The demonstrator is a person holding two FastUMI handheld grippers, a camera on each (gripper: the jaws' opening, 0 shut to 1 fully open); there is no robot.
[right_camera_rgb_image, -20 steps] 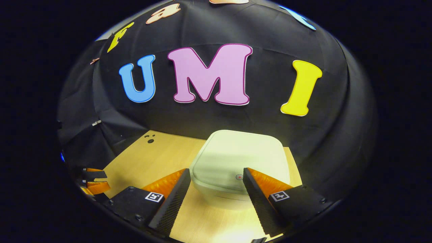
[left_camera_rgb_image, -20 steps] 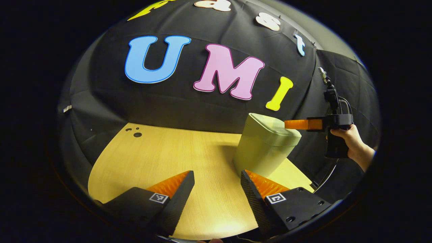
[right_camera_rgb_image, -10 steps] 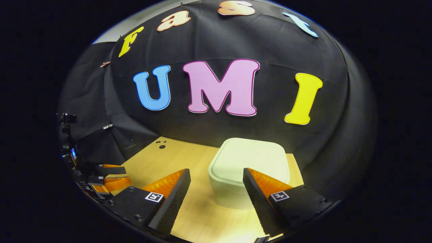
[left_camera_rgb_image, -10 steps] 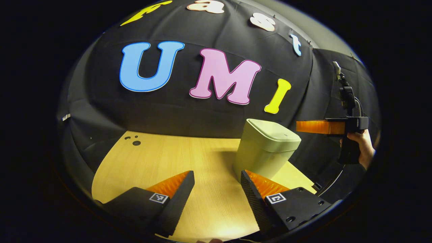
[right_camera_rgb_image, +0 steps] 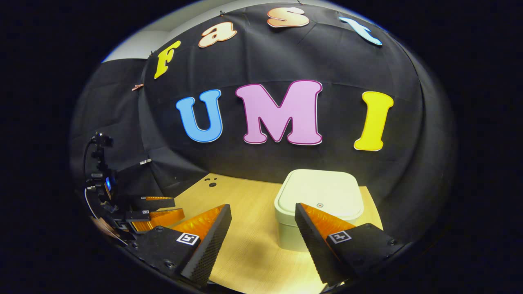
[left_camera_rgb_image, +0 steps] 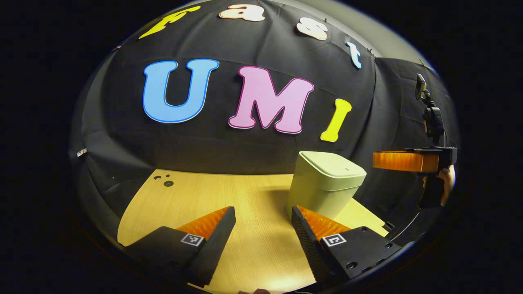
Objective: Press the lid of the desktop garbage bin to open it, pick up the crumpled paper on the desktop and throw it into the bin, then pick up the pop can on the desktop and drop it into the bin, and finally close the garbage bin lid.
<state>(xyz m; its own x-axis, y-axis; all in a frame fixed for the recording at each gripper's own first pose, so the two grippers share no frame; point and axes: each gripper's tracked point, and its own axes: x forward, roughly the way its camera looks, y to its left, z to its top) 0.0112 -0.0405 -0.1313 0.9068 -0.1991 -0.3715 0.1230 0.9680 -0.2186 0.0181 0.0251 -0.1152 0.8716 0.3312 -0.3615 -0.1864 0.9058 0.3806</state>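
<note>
The pale green garbage bin [left_camera_rgb_image: 325,185] stands on the wooden desktop [left_camera_rgb_image: 229,196] toward its right side, its lid [right_camera_rgb_image: 320,191] down flat. My left gripper [left_camera_rgb_image: 263,220] hovers open over the desk's near edge, left of the bin, with nothing between its fingers. My right gripper [right_camera_rgb_image: 263,218] is open and held above and short of the bin; in the left gripper view the right gripper [left_camera_rgb_image: 402,161] appears far right, held by a hand [left_camera_rgb_image: 447,179]. In the right gripper view the left gripper [right_camera_rgb_image: 153,210] sits low at the left.
Small dark holes [left_camera_rgb_image: 165,181] mark the desk's far left corner. Black cloth walls close in the back and sides. A cable [left_camera_rgb_image: 402,226] hangs beyond the desk's right edge.
The right gripper has drawn back and up from over the bin lid, so the bin looks smaller and farther. The left gripper has barely shifted. The lid stays shut.
</note>
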